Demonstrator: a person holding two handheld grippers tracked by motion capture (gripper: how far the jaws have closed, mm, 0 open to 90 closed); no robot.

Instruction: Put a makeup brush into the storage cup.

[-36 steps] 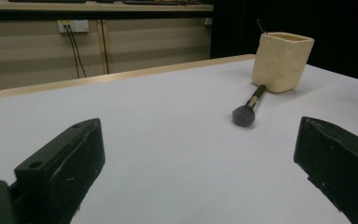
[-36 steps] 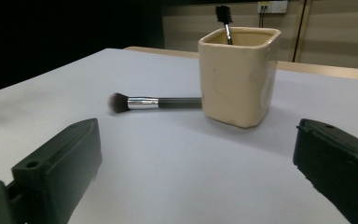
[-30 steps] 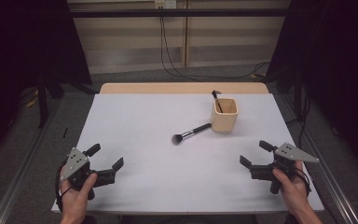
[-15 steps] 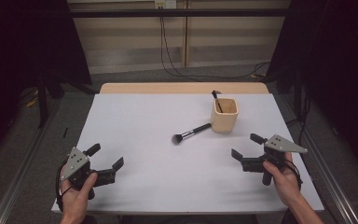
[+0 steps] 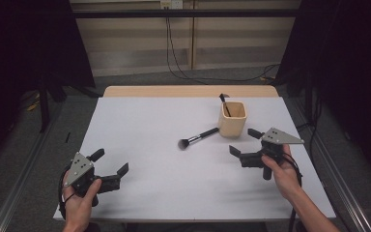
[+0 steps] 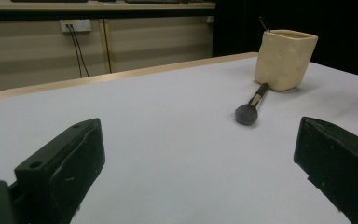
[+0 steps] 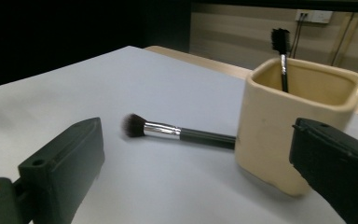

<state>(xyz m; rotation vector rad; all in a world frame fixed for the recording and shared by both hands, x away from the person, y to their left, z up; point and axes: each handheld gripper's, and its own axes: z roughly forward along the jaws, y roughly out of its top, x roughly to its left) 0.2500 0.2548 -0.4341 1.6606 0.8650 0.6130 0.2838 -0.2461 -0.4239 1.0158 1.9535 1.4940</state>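
The right gripper (image 5: 246, 142) has moved forward and inward since a second ago, and now sits near the cup (image 5: 232, 119), jaws spread and empty. The brush (image 5: 197, 138) lies flat on the table (image 5: 145, 125), handle end beside the cup, unmoved. The left gripper (image 5: 110, 162) stays at the near left corner, jaws spread.

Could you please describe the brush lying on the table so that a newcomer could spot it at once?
Find the cream square ceramic cup on the white table. Left of it lies the black-handled makeup brush with a silver ferrule, bristles pointing away from the cup. Unlike the thin dark brush standing inside the cup, it lies flat.
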